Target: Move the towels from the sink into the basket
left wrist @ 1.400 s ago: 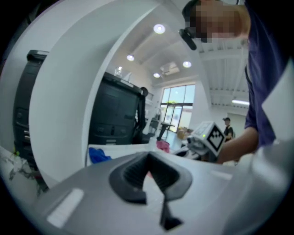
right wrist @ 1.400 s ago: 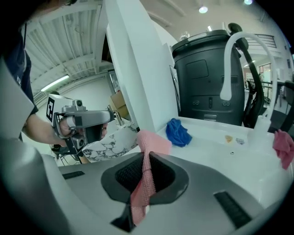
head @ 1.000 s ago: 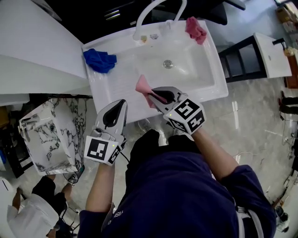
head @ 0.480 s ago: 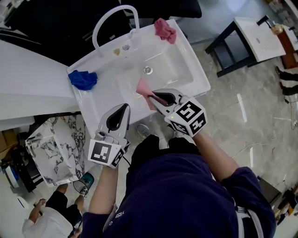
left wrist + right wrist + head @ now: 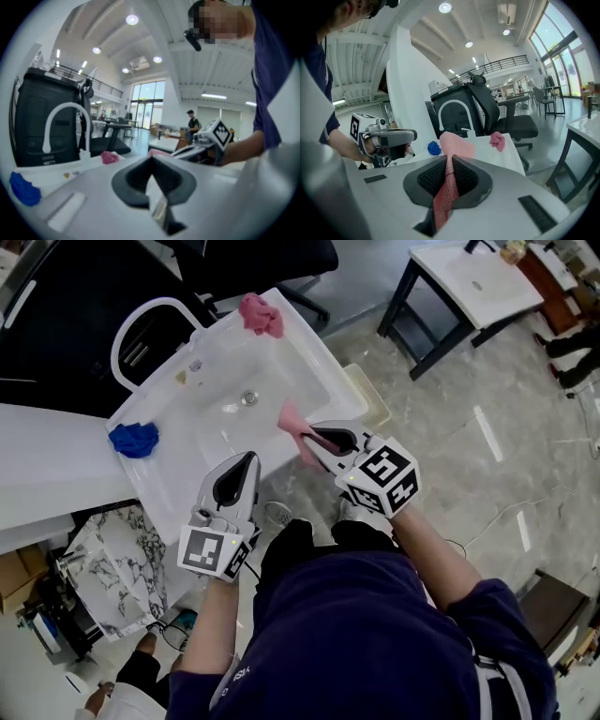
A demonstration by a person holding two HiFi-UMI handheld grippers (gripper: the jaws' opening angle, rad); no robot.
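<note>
Two ribbed pads of the right gripper (image 5: 449, 174) were pressed together on a pink towel (image 5: 456, 143), a pinched fold running down between them while the loose end stood up past the tips. Such a narrow pinch on one edge probably let the cloth hang free and lift away without dragging on anything. The left gripper (image 5: 152, 161) had its jaws closed with nothing between them; it rode just beside the right one, apparently idle, perhaps held ready for the next cloth.

In the head view the held towel hung over the sink's (image 5: 183, 474) near right corner, clear of the basin. Two more towels waited on the rim: a blue towel (image 5: 134, 439) at the left end and a rose towel (image 5: 261, 315) at the far corner, well apart, with the drain (image 5: 248, 398) between them and a white arched faucet (image 5: 127, 329) behind.

A pale shallow bin (image 5: 367, 395) sat on the floor just beyond the sink; it may have been the basket, though that could not be told for sure. Around it lay a glossy marbled floor (image 5: 450, 437), a white table on black legs (image 5: 469, 282), and a marble-patterned box (image 5: 112, 559) below the sink's left end.
</note>
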